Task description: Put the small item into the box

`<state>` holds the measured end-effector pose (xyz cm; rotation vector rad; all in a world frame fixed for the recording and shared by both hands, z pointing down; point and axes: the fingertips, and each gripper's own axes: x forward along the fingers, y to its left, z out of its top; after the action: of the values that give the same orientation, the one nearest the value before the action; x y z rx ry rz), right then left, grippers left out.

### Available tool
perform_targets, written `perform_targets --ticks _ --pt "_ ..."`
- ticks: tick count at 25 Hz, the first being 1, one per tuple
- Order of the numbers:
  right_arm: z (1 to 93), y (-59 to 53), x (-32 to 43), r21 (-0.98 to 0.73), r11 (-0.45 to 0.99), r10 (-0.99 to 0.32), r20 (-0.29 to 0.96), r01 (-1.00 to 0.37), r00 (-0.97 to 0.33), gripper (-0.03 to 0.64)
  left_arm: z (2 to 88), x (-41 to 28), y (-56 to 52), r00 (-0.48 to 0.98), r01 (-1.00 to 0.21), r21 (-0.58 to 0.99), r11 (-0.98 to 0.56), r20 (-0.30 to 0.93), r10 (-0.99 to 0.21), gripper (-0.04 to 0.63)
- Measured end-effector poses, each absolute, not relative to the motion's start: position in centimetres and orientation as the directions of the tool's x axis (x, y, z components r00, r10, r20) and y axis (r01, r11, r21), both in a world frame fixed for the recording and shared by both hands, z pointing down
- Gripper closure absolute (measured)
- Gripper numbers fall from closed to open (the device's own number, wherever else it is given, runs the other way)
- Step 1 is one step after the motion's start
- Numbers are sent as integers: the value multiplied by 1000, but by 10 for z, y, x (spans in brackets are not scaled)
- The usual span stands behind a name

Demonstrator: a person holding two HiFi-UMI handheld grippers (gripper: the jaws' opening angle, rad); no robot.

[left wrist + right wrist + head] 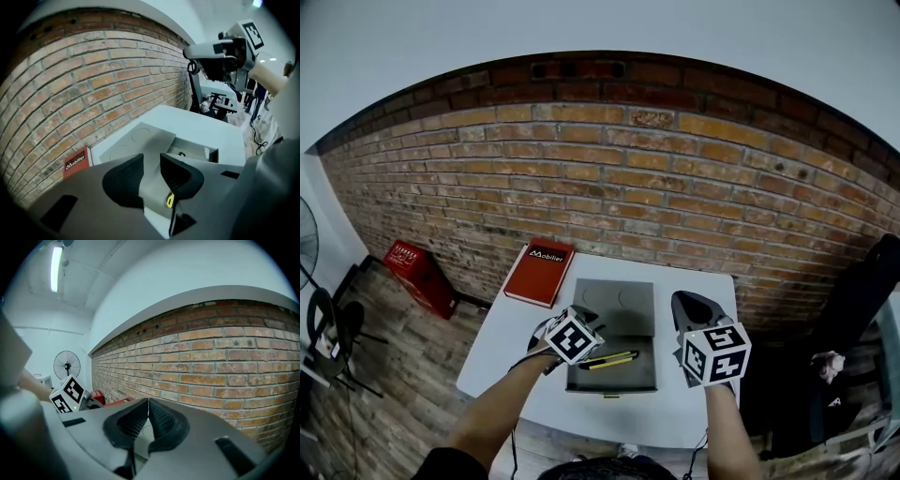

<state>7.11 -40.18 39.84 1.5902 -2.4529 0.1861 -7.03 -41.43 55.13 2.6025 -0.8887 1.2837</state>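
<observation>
A grey box (619, 379) lies open on the white table (506, 347), its lid (614, 302) folded back toward the wall. Two yellow pens (609, 360) rest across the box's tray. My left gripper (581, 317) hovers over the box's left side. Its jaws stand apart, open, with nothing between them (151, 161); a yellow pen tip (170, 200) shows just below them. My right gripper (686, 302) is held above the table right of the box, shut with its tips touching (148, 402) and nothing in them.
A red book (540, 272) lies at the table's back left corner, near the brick wall (675, 187). On the floor to the left stand a red crate (420, 277) and a fan (66, 365). A dark chair (862, 309) is at the right.
</observation>
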Motion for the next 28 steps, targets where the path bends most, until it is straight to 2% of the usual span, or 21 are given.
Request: perform_targets --ticks 14,21,28 --pt "376 -400 69 10 402 -897 206 -916 -391 597 446 -114 -447 515 -757 -112 -644 506 -692 485" --pt "366 -397 68 23 401 -902 186 -916 -390 597 409 -147 -445 436 -844 -137 -518 387 -813 500" --pt "356 -394 69 34 407 -903 169 -913 -396 597 391 -179 -436 366 -911 -71 -406 313 -876 537"
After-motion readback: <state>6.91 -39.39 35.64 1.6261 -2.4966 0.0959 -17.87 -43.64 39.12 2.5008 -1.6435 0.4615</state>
